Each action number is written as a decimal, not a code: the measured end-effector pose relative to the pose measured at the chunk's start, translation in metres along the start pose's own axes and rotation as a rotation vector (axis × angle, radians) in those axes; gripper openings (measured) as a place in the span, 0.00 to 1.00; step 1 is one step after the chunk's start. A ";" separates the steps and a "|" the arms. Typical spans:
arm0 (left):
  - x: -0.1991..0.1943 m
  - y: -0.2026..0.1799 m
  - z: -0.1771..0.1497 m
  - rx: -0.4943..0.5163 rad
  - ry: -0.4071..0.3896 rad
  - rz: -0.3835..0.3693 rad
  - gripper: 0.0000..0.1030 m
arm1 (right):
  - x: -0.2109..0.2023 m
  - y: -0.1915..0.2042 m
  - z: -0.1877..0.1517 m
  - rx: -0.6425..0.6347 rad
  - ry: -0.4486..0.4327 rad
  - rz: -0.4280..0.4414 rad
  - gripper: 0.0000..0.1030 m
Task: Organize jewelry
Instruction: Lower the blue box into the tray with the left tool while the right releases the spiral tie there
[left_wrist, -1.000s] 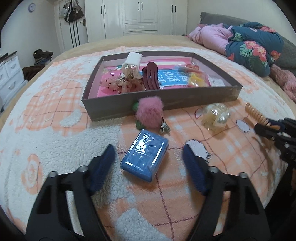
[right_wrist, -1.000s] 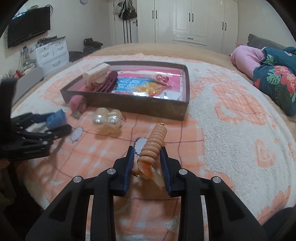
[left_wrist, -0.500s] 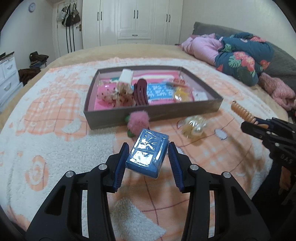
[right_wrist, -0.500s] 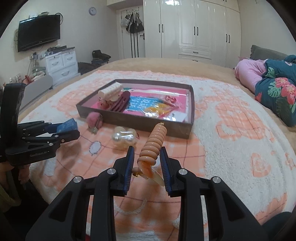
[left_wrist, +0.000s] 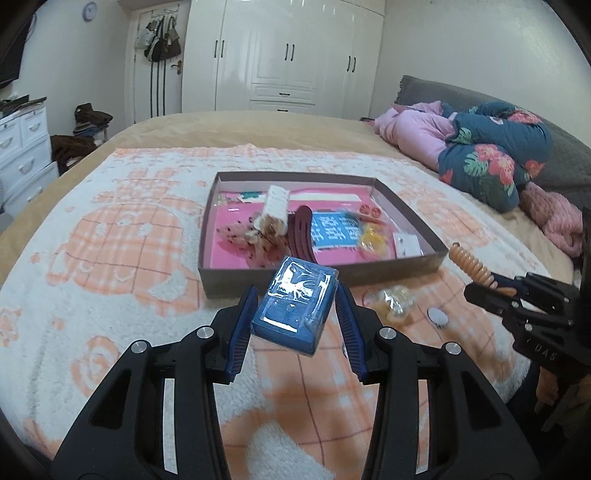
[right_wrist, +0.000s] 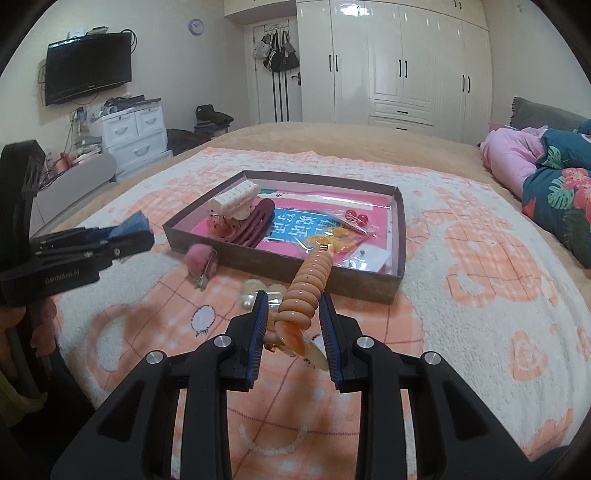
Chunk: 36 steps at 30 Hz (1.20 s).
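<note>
Left gripper (left_wrist: 295, 314) clamped on a blue wrapped box (left_wrist: 294, 303), jaws having just closed onto it; box lifted clear of the blanket (left_wrist: 110, 258), tilted, in front of the near wall of the brown tray (left_wrist: 369, 275). Right gripper (right_wrist: 294, 321) closed narrow on an orange ribbed hair clip (right_wrist: 306, 291); clip stands up between the pads, off the bed, its tip overlapping the tray's near wall in the right wrist view. Tray holds a maroon claw clip (right_wrist: 255, 221), a white clip (right_wrist: 232, 197), a blue card (left_wrist: 336, 230); pink pompom (right_wrist: 199, 258) and pearl piece (left_wrist: 393, 301) lie on the blanket just outside it.
</note>
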<state>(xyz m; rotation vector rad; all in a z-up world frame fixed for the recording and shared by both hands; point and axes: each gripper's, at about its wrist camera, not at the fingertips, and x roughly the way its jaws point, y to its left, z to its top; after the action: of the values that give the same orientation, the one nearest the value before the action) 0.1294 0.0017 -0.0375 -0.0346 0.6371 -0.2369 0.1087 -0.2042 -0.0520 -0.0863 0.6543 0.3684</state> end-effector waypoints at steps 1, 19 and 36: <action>0.000 0.001 0.002 -0.004 -0.004 0.004 0.34 | 0.001 0.000 0.001 -0.002 0.001 0.003 0.26; 0.025 0.004 0.054 -0.034 -0.051 0.014 0.34 | 0.016 -0.013 0.032 -0.005 -0.046 -0.013 0.26; 0.084 -0.011 0.072 -0.015 -0.002 -0.023 0.34 | 0.069 -0.054 0.067 0.045 -0.010 -0.047 0.27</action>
<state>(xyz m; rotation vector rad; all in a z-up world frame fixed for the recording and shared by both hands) 0.2355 -0.0316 -0.0275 -0.0566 0.6367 -0.2538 0.2168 -0.2202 -0.0432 -0.0563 0.6491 0.3088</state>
